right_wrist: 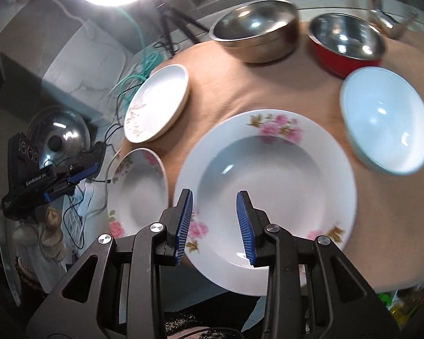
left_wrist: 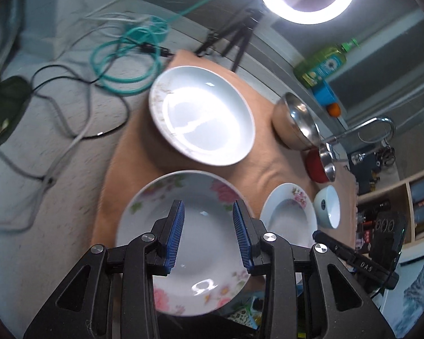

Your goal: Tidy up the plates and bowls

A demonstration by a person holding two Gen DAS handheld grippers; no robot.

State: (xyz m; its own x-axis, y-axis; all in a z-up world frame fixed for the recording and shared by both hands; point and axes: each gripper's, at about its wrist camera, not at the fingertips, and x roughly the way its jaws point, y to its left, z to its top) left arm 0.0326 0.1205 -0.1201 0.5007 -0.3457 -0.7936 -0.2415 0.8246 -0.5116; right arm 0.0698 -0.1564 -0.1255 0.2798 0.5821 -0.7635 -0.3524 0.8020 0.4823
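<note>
Porcelain and steel share a tan cloth [right_wrist: 268, 84] spread over the table: three plates and three bowls, six pieces in all. Two of the plates are deep ones with pink roses on the rim, the left rose plate [left_wrist: 183, 243] lying near the left edge of the cloth and the right rose plate [right_wrist: 268, 197] just beside it, their rims nearly touching. The third, a white plate [right_wrist: 158, 103] with a faint gold sprig, lies farther off on the left. Of the bowls, a large steel bowl [right_wrist: 257, 32] and a red bowl [right_wrist: 347, 42] with a steel lining stand side by side at the far edge, and a pale blue bowl [right_wrist: 385, 120] sits right of the right rose plate. Both pairs of tongs are parted with nothing between the blue pads: the left tongs [left_wrist: 208, 236] hang over the left rose plate, the right tongs [right_wrist: 214, 224] over the near rim of the right rose plate. White lettering on the left tool reads "GenRobot.AI"; the other tool shows letters like "DAS". A green bottle [left_wrist: 322, 65] has a label too blurred to read.
</note>
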